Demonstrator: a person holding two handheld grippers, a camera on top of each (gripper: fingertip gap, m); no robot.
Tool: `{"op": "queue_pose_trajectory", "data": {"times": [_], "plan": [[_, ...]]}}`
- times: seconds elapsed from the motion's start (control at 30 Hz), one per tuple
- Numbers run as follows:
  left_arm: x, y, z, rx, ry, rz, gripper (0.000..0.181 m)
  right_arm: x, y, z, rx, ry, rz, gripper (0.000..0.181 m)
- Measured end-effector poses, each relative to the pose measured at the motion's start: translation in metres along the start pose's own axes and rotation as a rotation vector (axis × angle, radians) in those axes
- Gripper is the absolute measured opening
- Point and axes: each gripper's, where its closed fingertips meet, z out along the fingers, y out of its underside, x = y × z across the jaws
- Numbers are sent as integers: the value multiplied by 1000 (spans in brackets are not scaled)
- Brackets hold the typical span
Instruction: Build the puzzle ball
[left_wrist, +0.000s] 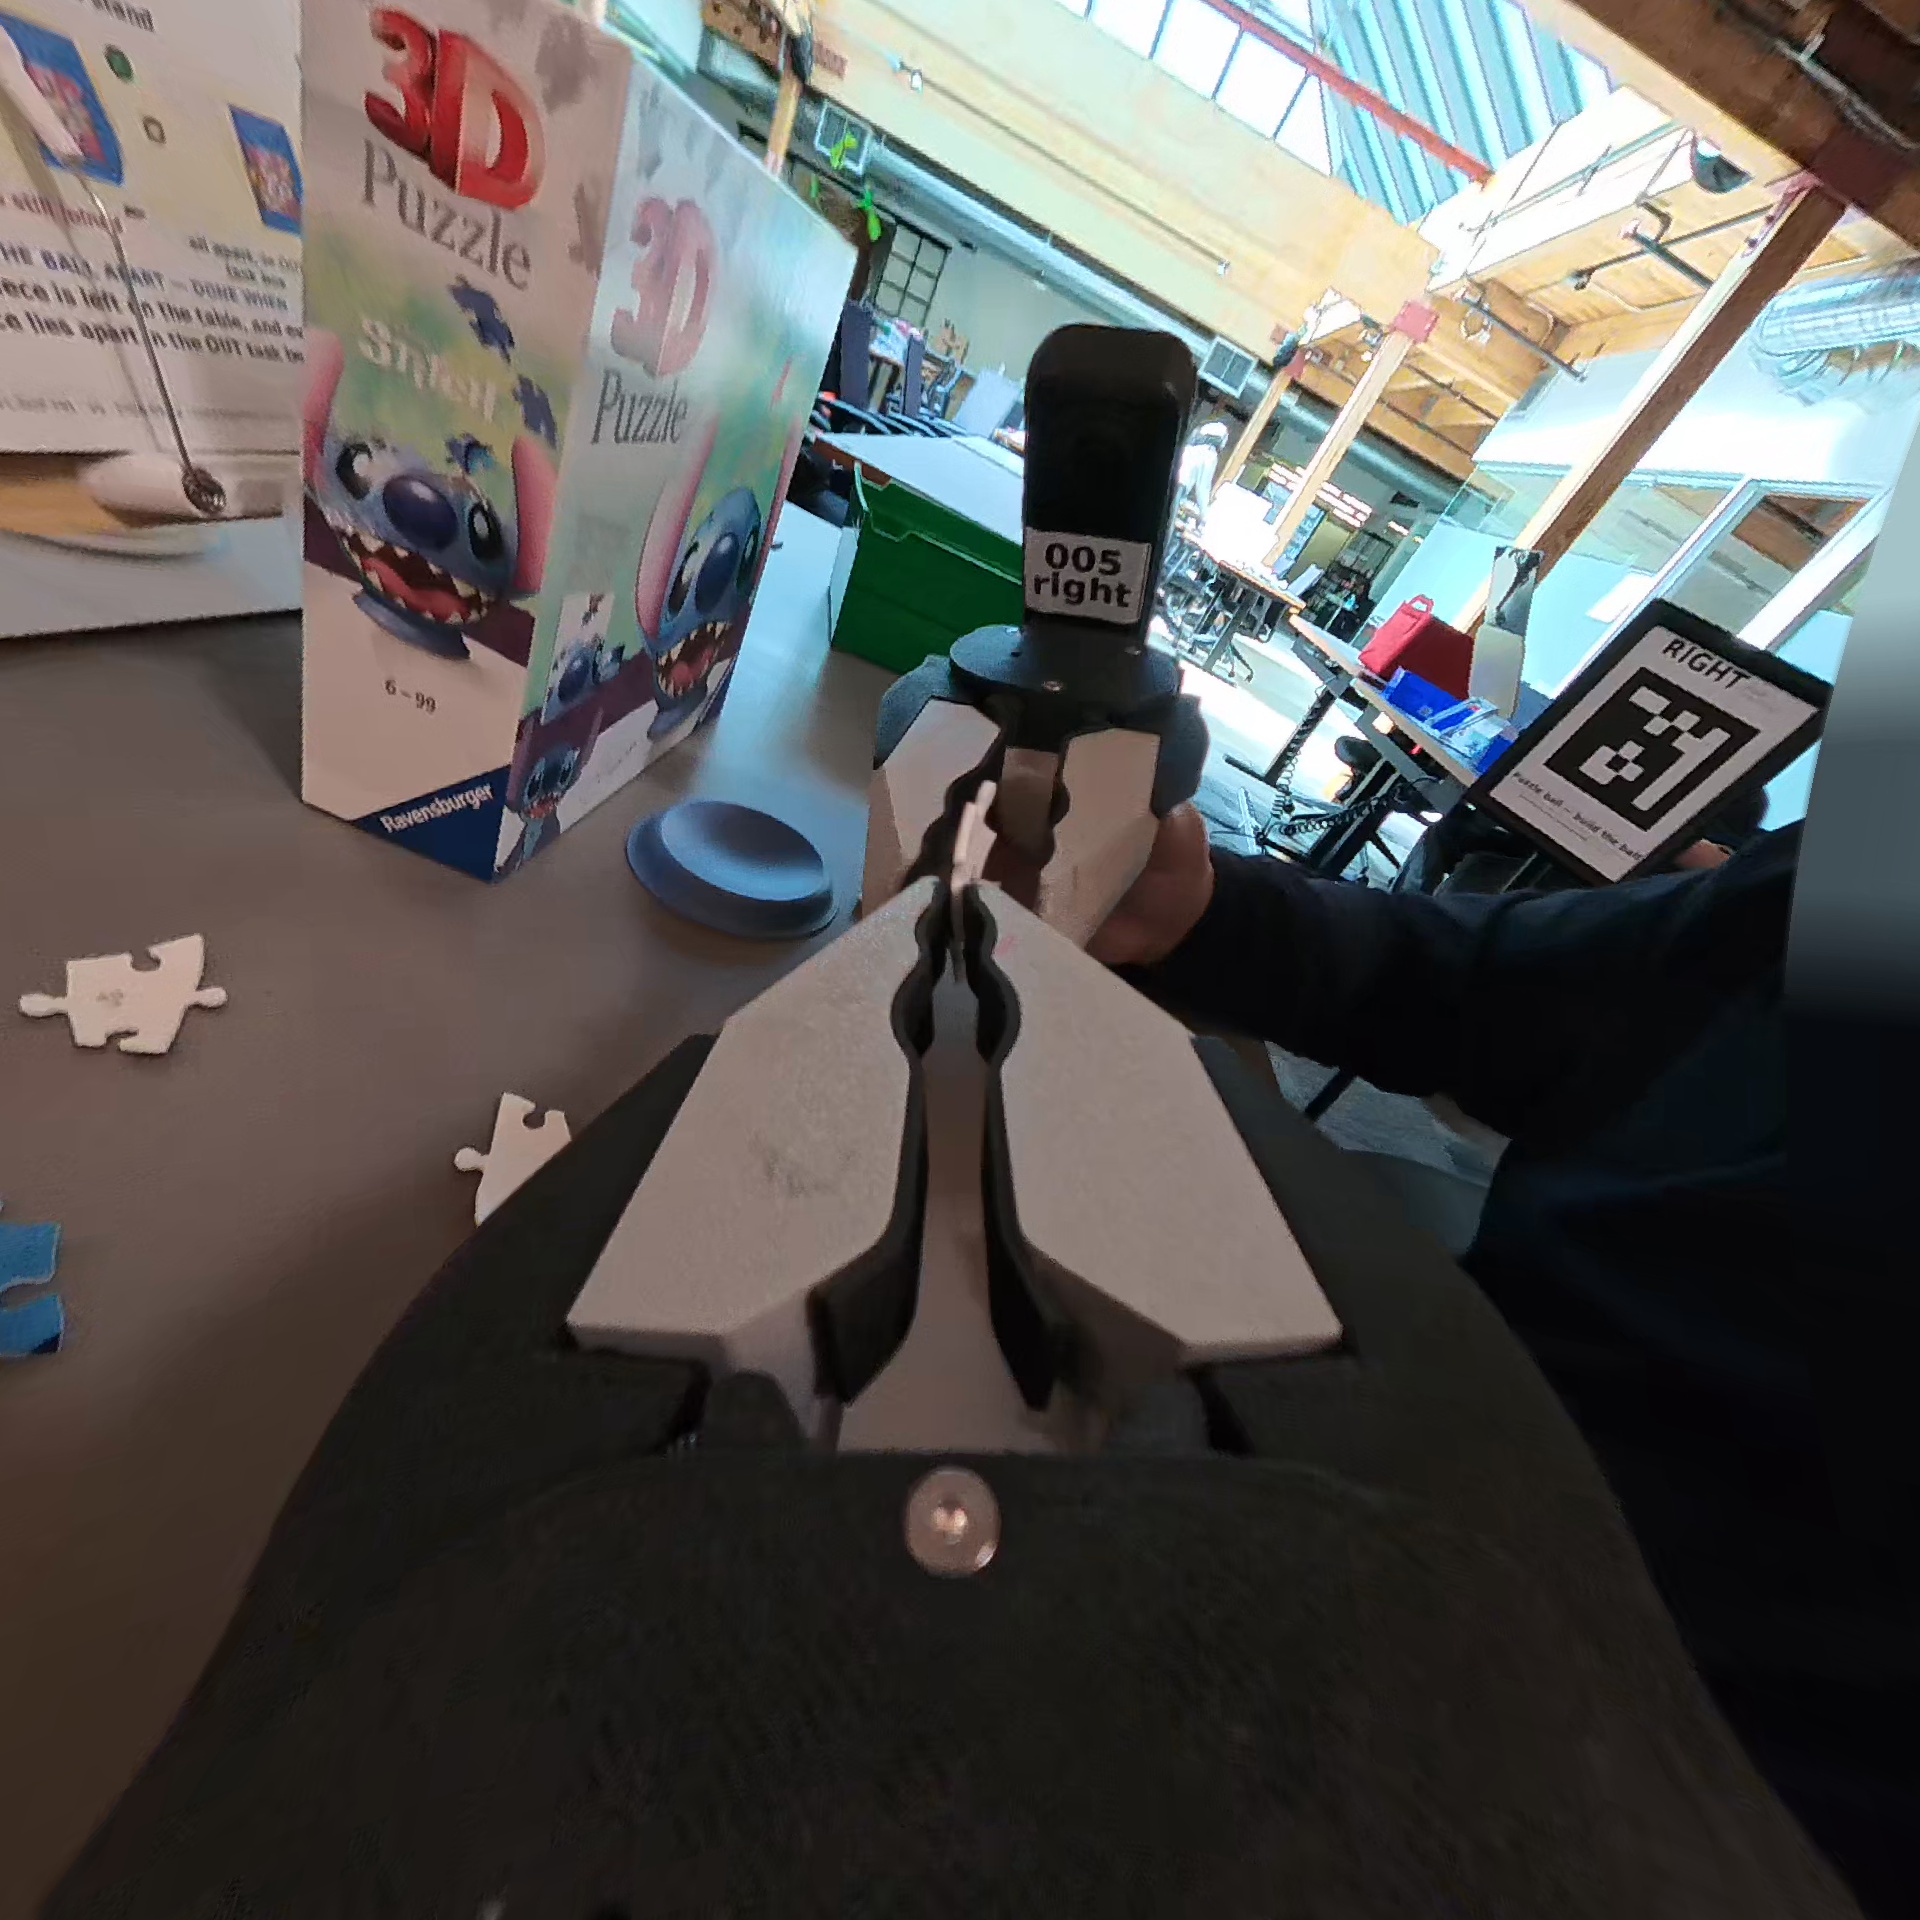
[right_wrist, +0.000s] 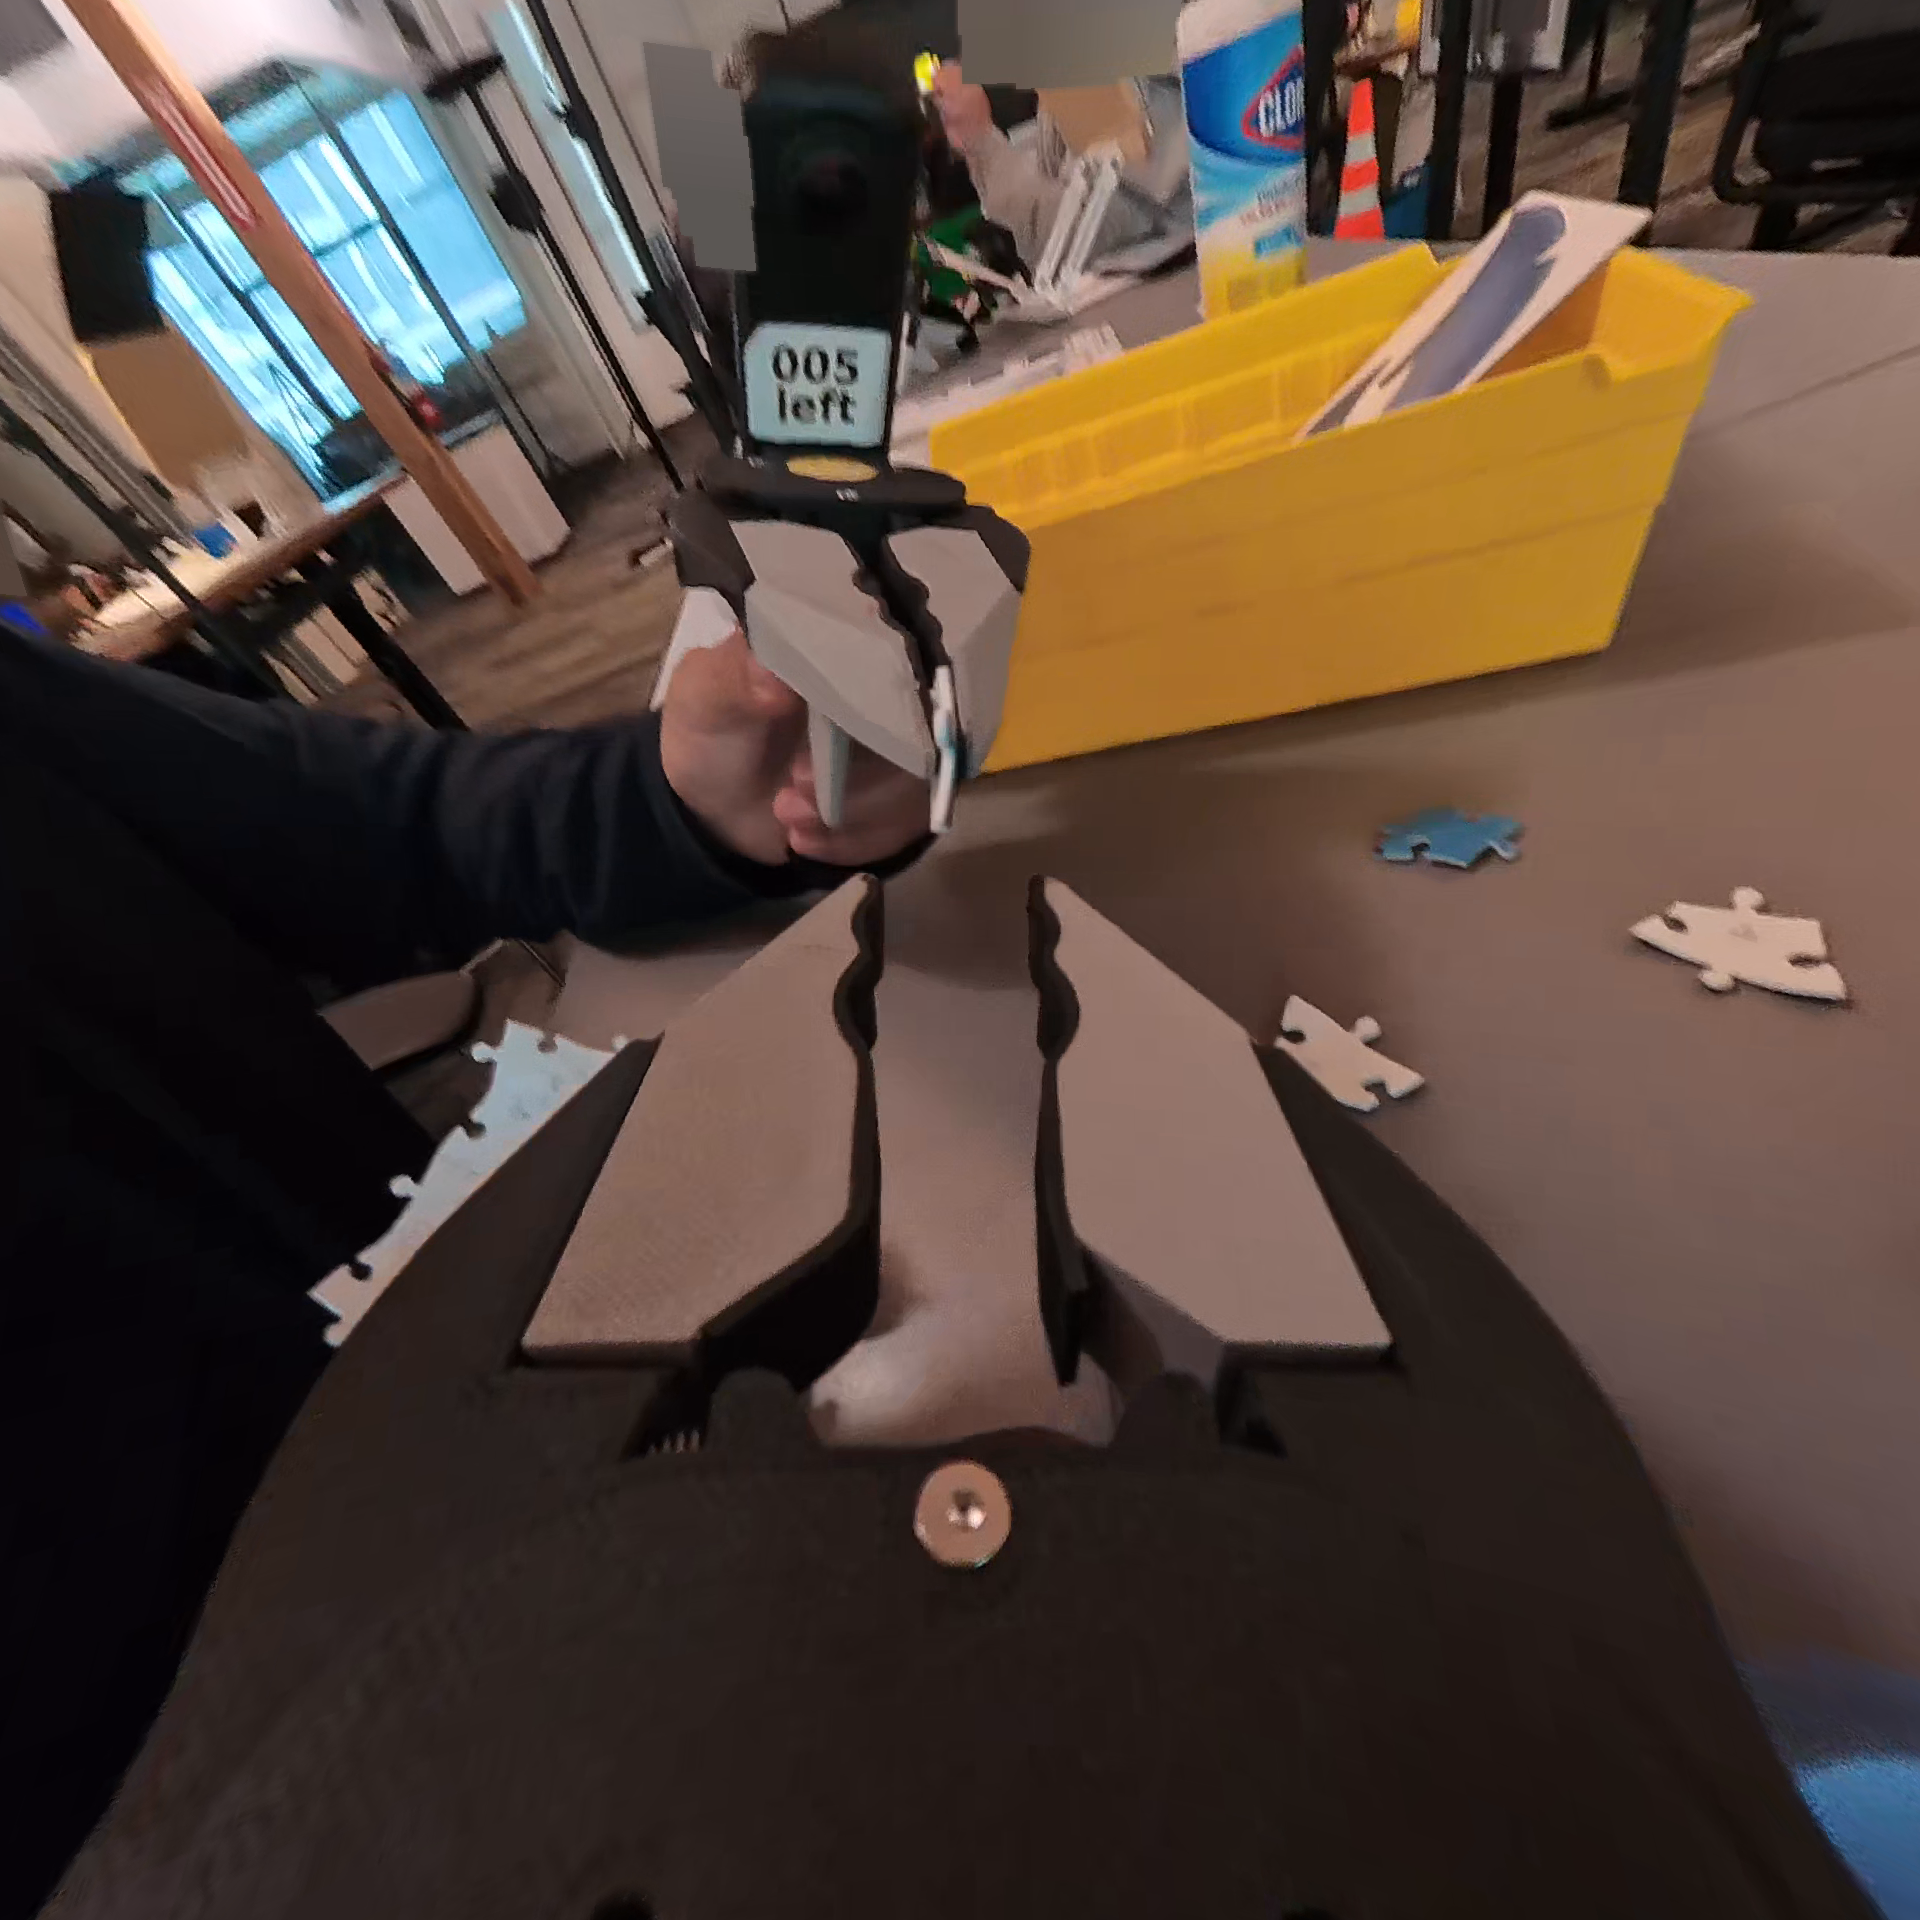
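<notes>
Left gripper (right_wrist: 940, 769) presents a puzzle piece (right_wrist: 943, 753) edge-on.
Its jaws clamp it; right gripper (right_wrist: 954, 899) waits facing, jaws apart, likely to receive.

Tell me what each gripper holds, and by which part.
Left gripper: shut on a puzzle piece, pinched by one end, the rest sticking out past the fingertips. Right gripper: open, holding nothing.

The left claw (left_wrist: 958, 914) was raised off the counter with its fingers pressed nearly together at the tips. The right claw (right_wrist: 954, 894) faced it, close by, its fingers (right_wrist: 1132, 1060) spread with a clear gap between them. A dark-sleeved hand (right_wrist: 748, 758) gripped each handle.
</notes>
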Motion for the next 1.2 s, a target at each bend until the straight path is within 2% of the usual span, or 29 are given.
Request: {"op": "queue_pose_trajectory", "data": {"times": [0.2, 0.27, 0.4, 0.7, 0.77, 0.87, 1.0, 1.07, 1.2], "plan": [[2, 0, 3, 12, -3, 16, 0, -6, -9, 0, 57, -30, 28, 23], [-2, 1, 3, 4, -36, 30, 0, -8, -11, -3, 78, -63, 49, 17], [-1, 6, 5, -17, -11, -9, 0, 0, -13, -7, 97, -37, 63, 0], [-5, 22, 9, -78, 48, -169, 0, 5, -2, -9, -8, 22, -5, 0], [-6, 28, 10, -118, 40, -150, 1, 5, 6, -9, -65, 27, -11, 0], [-7, 34, 13, -158, -3, -74, 17, 7, 17, -13, -151, 33, 1, 0], [1, 31, 14, -151, 31, -60, 12, 4, 35, -14, -261, 25, -7, 0], [4, 37, 15, -182, 60, -74, 0, 3, 37, -11, -271, 27, -17, 0], [4, 44, 19, -215, 54, -77, 0, 5, 40, -10, -290, 49, -25, 0]]}}
